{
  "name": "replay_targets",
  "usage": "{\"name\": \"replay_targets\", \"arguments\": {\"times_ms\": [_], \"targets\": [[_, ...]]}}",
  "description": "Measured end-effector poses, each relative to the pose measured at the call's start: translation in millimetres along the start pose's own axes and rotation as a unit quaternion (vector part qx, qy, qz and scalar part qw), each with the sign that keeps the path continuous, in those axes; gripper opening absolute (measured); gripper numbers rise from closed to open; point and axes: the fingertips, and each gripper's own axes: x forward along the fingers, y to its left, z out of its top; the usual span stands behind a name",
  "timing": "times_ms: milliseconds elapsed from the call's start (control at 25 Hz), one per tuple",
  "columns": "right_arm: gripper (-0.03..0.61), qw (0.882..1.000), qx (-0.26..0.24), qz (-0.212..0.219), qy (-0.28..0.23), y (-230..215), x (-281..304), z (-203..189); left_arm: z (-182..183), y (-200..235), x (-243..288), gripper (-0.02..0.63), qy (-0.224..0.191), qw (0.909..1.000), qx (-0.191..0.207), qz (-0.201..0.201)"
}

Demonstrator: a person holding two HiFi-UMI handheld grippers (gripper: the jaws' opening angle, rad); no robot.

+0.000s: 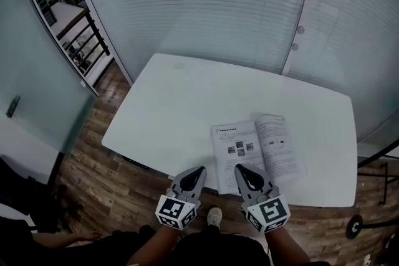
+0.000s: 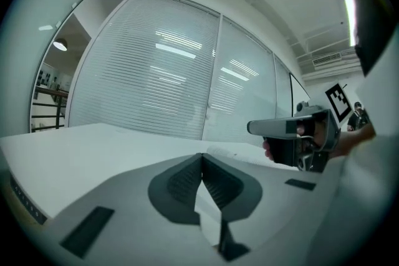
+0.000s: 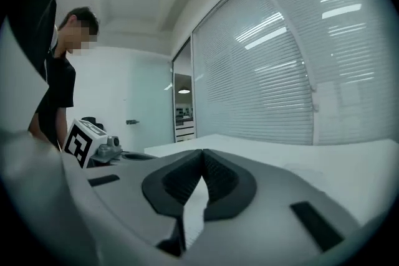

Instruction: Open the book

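An open book [image 1: 259,149] lies flat on the white table [image 1: 181,103], near its front right, with both printed pages facing up. My left gripper [image 1: 199,169] hovers at the table's front edge, just left of the book, shut with nothing between its jaws. My right gripper [image 1: 239,167] is beside it, over the book's near edge, also shut and empty. In the left gripper view the jaws [image 2: 202,156] meet at the tips, and the right gripper [image 2: 251,128] shows to the right. The right gripper view shows its jaws [image 3: 202,152] pressed together, with the left gripper's marker cube [image 3: 81,141] at the left.
Glass walls with blinds [image 1: 218,3] run behind the table. Wooden floor [image 1: 93,171] lies to the left and front. A black table leg and a round weight [image 1: 355,225] stand at the right. A person in a black shirt [image 3: 59,90] stands off to the left.
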Motion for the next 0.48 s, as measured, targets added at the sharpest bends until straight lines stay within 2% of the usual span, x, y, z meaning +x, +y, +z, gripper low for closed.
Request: {"name": "replay_targets", "arguments": {"times_ms": [160,240,360,480], "targets": [[0.005,0.997,-0.029,-0.072,-0.008,-34.0,-25.3,-7.8,2.8,-21.1,23.5,0.011,0.006,0.9991,0.012,-0.04],[0.005,0.995,-0.035,-0.092,-0.005,-48.3,-32.6,-9.4,11.9,-37.8,31.6,0.011,-0.003,0.9977,0.013,-0.067],[0.005,0.996,-0.028,-0.084,-0.013,-54.8,-27.3,-1.1,14.7,-57.7,37.0,0.011,-0.004,0.9945,0.005,-0.105],[0.005,0.996,-0.053,-0.076,-0.015,-46.7,-20.1,2.8,7.9,-57.7,36.8,0.011,0.003,0.9946,0.008,-0.103]]}}
